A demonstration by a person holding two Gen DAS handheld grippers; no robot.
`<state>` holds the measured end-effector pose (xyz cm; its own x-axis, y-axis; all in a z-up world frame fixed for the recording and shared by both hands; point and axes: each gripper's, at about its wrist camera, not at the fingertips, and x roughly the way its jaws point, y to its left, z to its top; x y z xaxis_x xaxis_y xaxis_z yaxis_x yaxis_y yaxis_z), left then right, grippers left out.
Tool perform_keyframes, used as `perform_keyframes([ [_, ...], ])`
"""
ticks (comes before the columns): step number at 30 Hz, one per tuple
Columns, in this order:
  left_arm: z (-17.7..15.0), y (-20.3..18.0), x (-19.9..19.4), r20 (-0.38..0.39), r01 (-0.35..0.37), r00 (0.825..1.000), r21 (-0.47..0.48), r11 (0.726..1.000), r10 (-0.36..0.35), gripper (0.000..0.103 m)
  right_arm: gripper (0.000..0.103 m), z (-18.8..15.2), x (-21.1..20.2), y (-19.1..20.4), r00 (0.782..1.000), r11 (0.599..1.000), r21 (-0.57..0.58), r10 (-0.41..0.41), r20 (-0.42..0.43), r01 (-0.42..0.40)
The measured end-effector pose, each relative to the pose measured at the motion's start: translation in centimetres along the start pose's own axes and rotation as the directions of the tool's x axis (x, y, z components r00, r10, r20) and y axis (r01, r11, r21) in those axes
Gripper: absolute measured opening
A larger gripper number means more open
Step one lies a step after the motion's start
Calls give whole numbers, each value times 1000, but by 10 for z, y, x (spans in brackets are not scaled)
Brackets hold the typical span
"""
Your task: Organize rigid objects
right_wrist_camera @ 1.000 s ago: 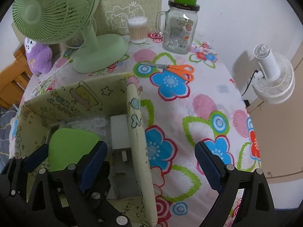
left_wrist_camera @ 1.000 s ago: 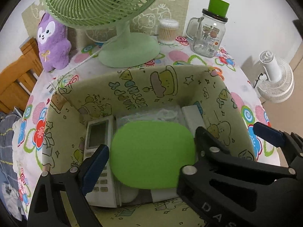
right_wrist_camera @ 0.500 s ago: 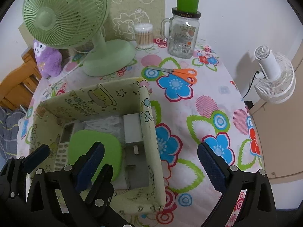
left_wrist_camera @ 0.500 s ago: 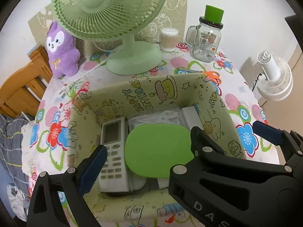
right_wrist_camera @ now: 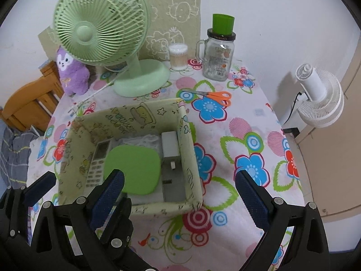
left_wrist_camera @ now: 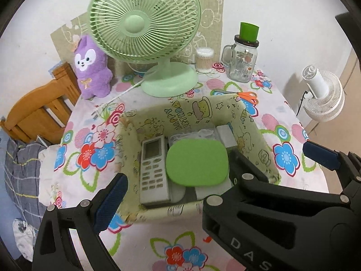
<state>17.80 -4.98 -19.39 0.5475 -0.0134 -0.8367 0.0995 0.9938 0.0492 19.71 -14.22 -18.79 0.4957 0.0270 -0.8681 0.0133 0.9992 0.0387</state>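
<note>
Both grippers empty and spread wide. Left gripper [left_wrist_camera: 173, 194] hangs above the near edge of the storage box [left_wrist_camera: 252, 122], nothing between its fingers. Right gripper [right_wrist_camera: 180, 194] sits over the near-right corner of the box, jaws apart, also holding nothing

Box contents, as far as visible:
- remote control [left_wrist_camera: 153, 169] lying flat along the left wall
- green oval pad [left_wrist_camera: 197, 163] on top in the middle, overlapping the remote's right edge and covering whatever is under it
- white charger block [right_wrist_camera: 170, 145] against the right wall
- some clear wrapping or bag at the back, too crumpled to identify

Still out on the table [right_wrist_camera: 248, 117]:
- orange scissors [right_wrist_camera: 214, 96], just beyond the box's far-right corner, nearest loose rigid item
- glass jar with green lid [right_wrist_camera: 217, 56] at the back
- cotton swab tub [right_wrist_camera: 178, 56] beside the jar
- green desk fan [left_wrist_camera: 149, 33] and purple plush [left_wrist_camera: 92, 67], probably fixtures rather than things to pack, though that's a guess

Judgement: task is partway, maybe past the middle. Several items are already boxed and settled. Scissors look like the obvious next candidate; the right gripper is on that side. Jar and swab tub may or may not belong in the box; the task line doesn't say. Box floor is already mostly covered, so further items would have to stack or stand along the walls
</note>
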Motion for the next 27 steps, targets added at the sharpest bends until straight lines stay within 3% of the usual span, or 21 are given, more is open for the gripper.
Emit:
perform_keyframes([
  [21, -25, 22, -80, 81, -6, 997, -33, 999, 9, 99, 100, -19, -84, 14, 995, 998, -65, 22, 102, -16],
  [27, -23, 29, -103, 126, -27, 992, -38, 999, 32, 99, 100, -20, -108, 8, 991, 999, -33, 40, 128, -36],
])
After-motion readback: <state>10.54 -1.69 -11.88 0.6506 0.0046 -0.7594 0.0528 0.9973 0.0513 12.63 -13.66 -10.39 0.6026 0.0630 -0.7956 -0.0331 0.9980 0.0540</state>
